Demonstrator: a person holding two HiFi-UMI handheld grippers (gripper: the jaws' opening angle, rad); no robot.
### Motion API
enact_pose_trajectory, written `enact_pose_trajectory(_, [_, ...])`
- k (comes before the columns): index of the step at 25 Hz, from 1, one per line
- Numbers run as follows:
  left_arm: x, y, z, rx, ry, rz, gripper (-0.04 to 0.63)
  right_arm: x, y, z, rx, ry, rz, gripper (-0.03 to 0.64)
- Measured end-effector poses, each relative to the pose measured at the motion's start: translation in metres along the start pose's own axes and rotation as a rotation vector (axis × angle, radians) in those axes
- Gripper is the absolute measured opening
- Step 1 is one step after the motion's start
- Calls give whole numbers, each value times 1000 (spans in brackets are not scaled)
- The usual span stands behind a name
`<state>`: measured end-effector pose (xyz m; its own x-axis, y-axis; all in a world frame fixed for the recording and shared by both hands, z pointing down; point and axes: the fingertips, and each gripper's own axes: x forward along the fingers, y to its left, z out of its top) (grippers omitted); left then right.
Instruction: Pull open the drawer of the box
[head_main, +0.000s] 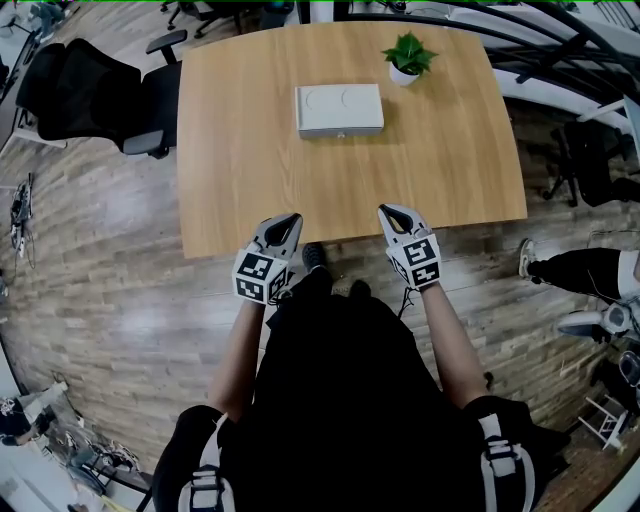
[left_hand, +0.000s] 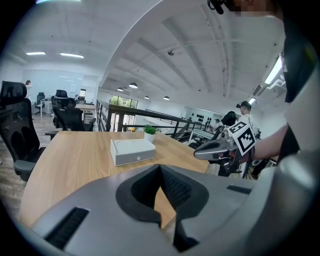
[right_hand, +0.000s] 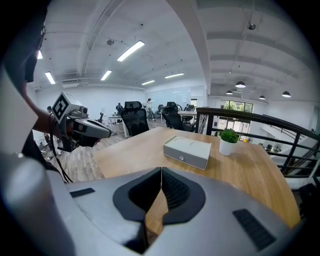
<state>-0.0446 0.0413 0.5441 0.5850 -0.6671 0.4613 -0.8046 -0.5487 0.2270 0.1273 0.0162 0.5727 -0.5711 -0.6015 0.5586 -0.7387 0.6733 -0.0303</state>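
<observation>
A plank floor (head_main: 100, 320) of grey-brown wood grain fills the lower and left parts of the head view. Over it stands a light wooden table (head_main: 250, 150), smooth and matte, with rounded corners, taking up the upper middle of the frame. A black office chair (head_main: 80, 85) with a padded back and armrests sits at the upper left, just beside the table's left edge. The box (head_main: 339, 108) lies flat on the table in the upper middle of the frame, well apart from both grippers. It is a low, pale grey rectangular block with a smooth top bearing 2 shallow round recesses. Its long axis runs left to right across the frame, and its drawer front faces the bottom of the frame, towards the person. The left gripper (head_main: 290, 218) and the right gripper (head_main: 390, 210) hover side by side at the table's near edge in the lower middle. Each is a grey moulded shell with dark ribbed pads and a cube of black-and-white square markers. Both have their tips pressed together with nothing between them. A small leafy green plant (head_main: 408, 58) in a white pot stands near the box's upper right corner. A tiny round knob (head_main: 341, 134) sits at the middle of the drawer front.
</observation>
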Motion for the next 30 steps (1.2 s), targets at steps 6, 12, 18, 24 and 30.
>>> enact_pose_trajectory(6, [2,13,2,7,5,-16,21,10,2,3,1,14,-9,25])
enact_pose_trajectory(12, [2,32,6,19,-1,-29,21,25,5,11,6,14,-23,23])
enact_pose_trajectory(18, [4,51,11,33,2,-38,21,41,10,23,19,5,-31,25])
enact_pose_trajectory(24, [1,65,12,30,-1,-47,21,53,16,27,25,7,-44,25])
enact_pose_trajectory(30, [-2,79,10,32,0,-53,21,62,23,30,30,5,-58,25])
